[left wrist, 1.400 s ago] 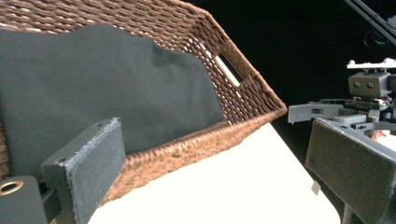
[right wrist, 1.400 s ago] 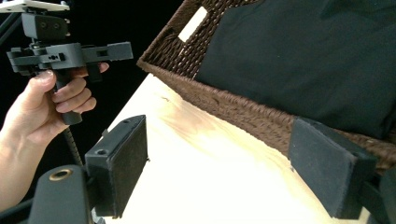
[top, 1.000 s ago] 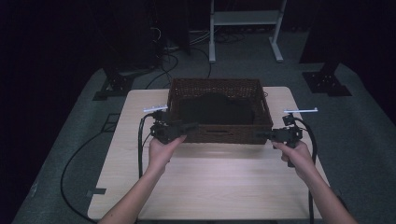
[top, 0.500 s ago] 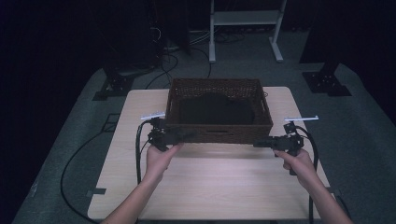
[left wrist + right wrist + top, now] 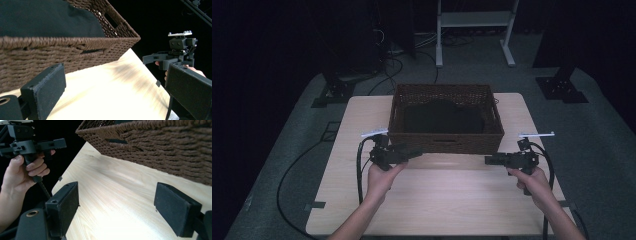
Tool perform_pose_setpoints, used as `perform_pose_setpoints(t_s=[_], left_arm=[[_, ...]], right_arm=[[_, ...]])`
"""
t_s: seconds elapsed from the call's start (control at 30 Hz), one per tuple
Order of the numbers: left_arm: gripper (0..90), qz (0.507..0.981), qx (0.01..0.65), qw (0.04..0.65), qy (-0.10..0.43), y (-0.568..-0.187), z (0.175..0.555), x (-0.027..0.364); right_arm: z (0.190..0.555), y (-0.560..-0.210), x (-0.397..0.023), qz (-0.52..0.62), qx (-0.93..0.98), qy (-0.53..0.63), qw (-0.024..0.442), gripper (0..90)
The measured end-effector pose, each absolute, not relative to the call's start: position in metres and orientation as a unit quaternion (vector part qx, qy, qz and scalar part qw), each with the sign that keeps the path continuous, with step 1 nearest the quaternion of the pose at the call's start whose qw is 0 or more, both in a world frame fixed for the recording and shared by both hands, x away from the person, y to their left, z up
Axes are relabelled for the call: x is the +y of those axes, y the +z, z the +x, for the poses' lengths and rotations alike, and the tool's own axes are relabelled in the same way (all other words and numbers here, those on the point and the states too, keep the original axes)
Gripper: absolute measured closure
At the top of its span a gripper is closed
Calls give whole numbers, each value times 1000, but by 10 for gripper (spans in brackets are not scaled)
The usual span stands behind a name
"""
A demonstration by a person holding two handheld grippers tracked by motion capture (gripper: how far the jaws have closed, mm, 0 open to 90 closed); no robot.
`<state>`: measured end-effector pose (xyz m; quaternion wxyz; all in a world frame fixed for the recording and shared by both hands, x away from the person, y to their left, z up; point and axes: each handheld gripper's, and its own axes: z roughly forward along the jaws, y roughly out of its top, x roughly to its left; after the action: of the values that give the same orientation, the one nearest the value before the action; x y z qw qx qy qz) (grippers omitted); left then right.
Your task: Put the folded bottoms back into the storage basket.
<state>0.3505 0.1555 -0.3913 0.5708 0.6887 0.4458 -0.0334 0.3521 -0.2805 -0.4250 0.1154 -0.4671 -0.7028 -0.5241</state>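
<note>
Basket [image 5: 445, 142] sat at the table's [image 5: 437, 205] 12 o'clock, holding dark cloth [image 5: 444, 119]. Left gripper [image 5: 412, 153] and right gripper [image 5: 489, 160] hovered wide open, empty. Stiff, probably light wicker; handle slots looked the best grip.

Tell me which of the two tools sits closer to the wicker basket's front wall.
The left tool: its jaw tips reach almost to the wicker basket near its front left corner. The right tool hangs lower over bare tabletop, clear of the wall.
</note>
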Motion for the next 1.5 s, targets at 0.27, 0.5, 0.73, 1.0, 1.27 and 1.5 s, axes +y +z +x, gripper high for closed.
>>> perform_pose_setpoints(t_s=[0.27,0.5,0.73,1.0,1.27,1.5], left_arm=[[23,681,454,573,-44,-405,343,162],[24,677,456,576,-45,-413,338,165],[24,677,460,572,-55,-422,333,166],[24,671,467,572,-72,-430,329,169],[24,670,473,566,-78,-441,324,177],[25,667,480,565,-75,-446,321,182]], right_arm=[[346,-435,-285,-473,-699,-523,121,194],[343,-441,-287,-478,-697,-519,124,194],[339,-448,-290,-482,-698,-514,125,194],[335,-457,-292,-488,-694,-513,131,194],[331,-463,-297,-492,-693,-509,133,194],[327,-466,-297,-493,-694,-507,135,194]])
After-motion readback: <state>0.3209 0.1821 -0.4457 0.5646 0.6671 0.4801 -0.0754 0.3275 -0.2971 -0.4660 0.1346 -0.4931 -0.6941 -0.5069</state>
